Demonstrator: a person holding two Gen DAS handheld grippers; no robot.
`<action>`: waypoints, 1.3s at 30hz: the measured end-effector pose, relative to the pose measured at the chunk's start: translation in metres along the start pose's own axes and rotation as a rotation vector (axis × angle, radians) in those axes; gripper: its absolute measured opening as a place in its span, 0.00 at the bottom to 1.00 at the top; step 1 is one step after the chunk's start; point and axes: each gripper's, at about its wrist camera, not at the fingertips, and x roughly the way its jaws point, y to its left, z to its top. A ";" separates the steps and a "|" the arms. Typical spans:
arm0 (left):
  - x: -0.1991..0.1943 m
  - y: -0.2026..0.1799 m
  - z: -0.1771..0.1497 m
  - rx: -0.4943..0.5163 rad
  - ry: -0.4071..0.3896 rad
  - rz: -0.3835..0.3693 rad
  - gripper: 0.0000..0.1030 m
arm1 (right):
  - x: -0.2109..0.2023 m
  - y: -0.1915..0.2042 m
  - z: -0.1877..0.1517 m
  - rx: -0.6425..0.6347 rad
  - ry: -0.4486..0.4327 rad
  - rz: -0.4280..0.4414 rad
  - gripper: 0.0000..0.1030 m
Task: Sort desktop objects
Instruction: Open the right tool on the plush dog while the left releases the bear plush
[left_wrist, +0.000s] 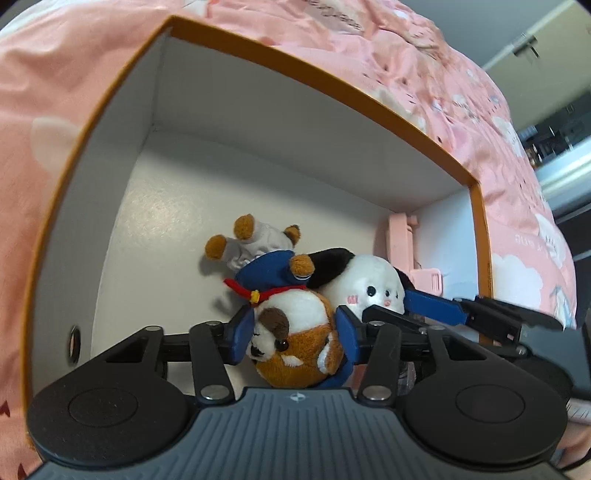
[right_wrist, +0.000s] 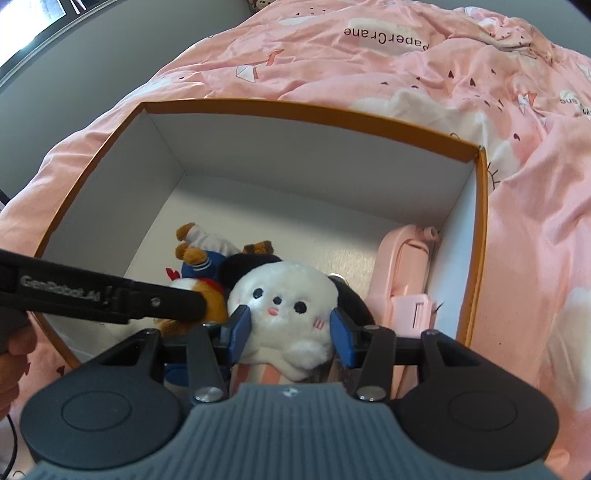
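Note:
An orange-rimmed white box (left_wrist: 295, 70) (right_wrist: 295, 107) sits on a pink bedspread. In it lies a brown-and-white plush dog (left_wrist: 295, 321) (right_wrist: 216, 306) in a blue sailor suit, upside down, feet toward the far wall. My left gripper (left_wrist: 295, 338) straddles its head; the blue pads sit at its sides without visibly squeezing it. A white plush with black ears (left_wrist: 369, 288) (right_wrist: 284, 291) leans against the dog. My right gripper (right_wrist: 290, 330) is shut on it, pads pressed into its cheeks. One right finger (left_wrist: 436, 306) shows in the left wrist view.
A pink plastic object (left_wrist: 399, 243) (right_wrist: 402, 266) lies along the box's right wall. The far half of the box floor is bare. The pink quilt (right_wrist: 406, 55) surrounds the box. A person's hand (right_wrist: 14, 354) holds the left gripper's handle at the left edge.

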 end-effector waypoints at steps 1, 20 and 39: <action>0.000 -0.002 -0.001 0.014 0.004 0.002 0.49 | -0.001 -0.002 0.000 0.010 0.003 0.010 0.46; 0.004 -0.013 -0.009 0.112 0.063 0.010 0.48 | -0.005 0.003 -0.009 0.052 0.022 0.001 0.41; -0.069 -0.058 -0.045 0.300 -0.163 0.047 0.49 | -0.085 0.038 -0.052 -0.025 -0.214 -0.122 0.44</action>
